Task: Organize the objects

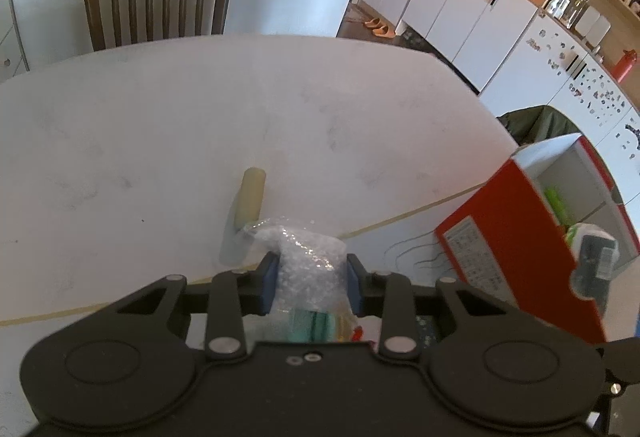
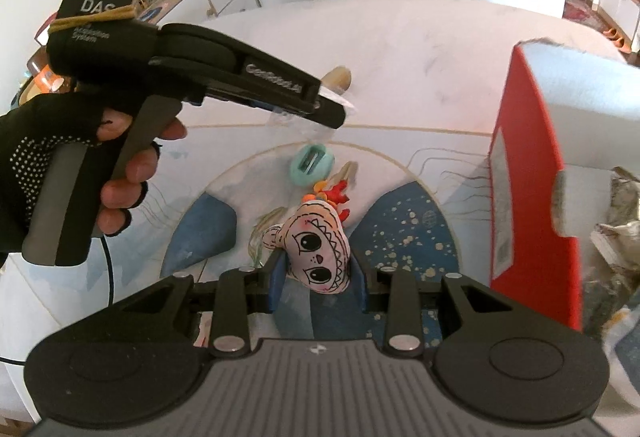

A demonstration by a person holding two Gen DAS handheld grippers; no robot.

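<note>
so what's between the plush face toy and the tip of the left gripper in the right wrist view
A mint green oval piece and red-orange bits lie on the table between the plush toy and the left gripper.

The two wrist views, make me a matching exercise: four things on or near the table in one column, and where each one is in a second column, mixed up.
Things:
1. bubble-wrap packet
2. plush fish toy
3. mint green object
4. beige cylinder

Places:
A. lying on the white table, beyond the packet
B. between the fingers of the left gripper
C. flat on the table mat, just past the toy
D. between the fingers of the right gripper

Pairs: 1-B, 2-D, 3-C, 4-A
</note>
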